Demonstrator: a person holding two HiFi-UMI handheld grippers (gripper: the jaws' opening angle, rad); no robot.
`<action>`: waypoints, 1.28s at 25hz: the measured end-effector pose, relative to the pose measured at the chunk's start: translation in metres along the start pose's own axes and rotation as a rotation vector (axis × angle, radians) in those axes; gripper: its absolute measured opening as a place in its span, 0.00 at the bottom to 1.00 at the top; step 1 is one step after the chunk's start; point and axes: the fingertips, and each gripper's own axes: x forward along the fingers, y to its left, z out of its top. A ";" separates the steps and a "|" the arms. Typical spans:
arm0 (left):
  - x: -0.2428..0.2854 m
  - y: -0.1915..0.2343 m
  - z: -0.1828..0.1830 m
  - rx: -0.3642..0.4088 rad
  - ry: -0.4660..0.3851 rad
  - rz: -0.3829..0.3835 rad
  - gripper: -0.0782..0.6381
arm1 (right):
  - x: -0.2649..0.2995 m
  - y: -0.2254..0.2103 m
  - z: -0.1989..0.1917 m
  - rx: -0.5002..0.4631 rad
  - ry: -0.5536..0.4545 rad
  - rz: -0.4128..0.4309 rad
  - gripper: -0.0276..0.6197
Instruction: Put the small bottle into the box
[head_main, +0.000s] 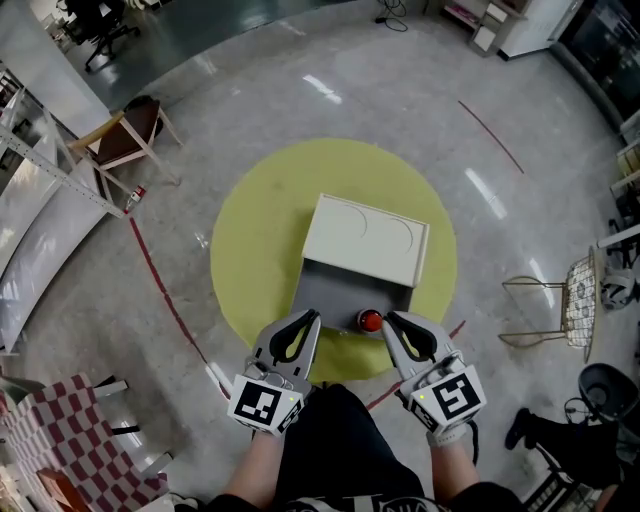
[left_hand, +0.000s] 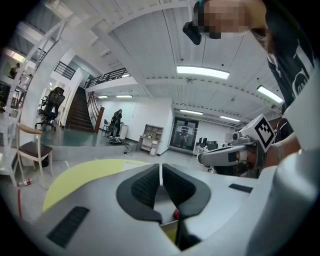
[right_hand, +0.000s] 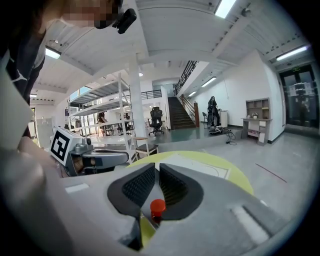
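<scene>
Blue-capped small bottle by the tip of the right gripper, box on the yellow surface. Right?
Not blue: the head view shows a red cap. Otherwise yes: small bottle by the tip of the right gripper, box on the yellow surface.

Table (head_main: 250, 230) stands on the floor, central in the head view. Box (head_main: 362, 245) sits on the table, about mid-top. Small bottle (head_main: 371, 321) stands upright at the box's near right corner; inside the rim or just outside, cannot tell. Left hand-held gripper (head_main: 313, 318) sits at the box's near left corner, over the table's near edge. Right hand-held gripper (head_main: 388, 318) sits just right of the bottle. Chair (head_main: 125, 135) stands on the floor, far left, well apart from the table. Wire rack (head_main: 570, 300) stands on the floor, well to the right.
</scene>
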 end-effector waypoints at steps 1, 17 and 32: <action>-0.001 0.000 0.003 0.001 -0.004 0.000 0.14 | -0.002 0.000 0.004 0.000 -0.006 -0.002 0.09; -0.016 -0.009 0.047 -0.005 -0.066 -0.030 0.14 | -0.023 0.013 0.046 0.027 -0.086 -0.016 0.05; -0.022 -0.006 0.090 0.015 -0.099 -0.029 0.14 | -0.033 0.017 0.080 0.005 -0.145 0.008 0.05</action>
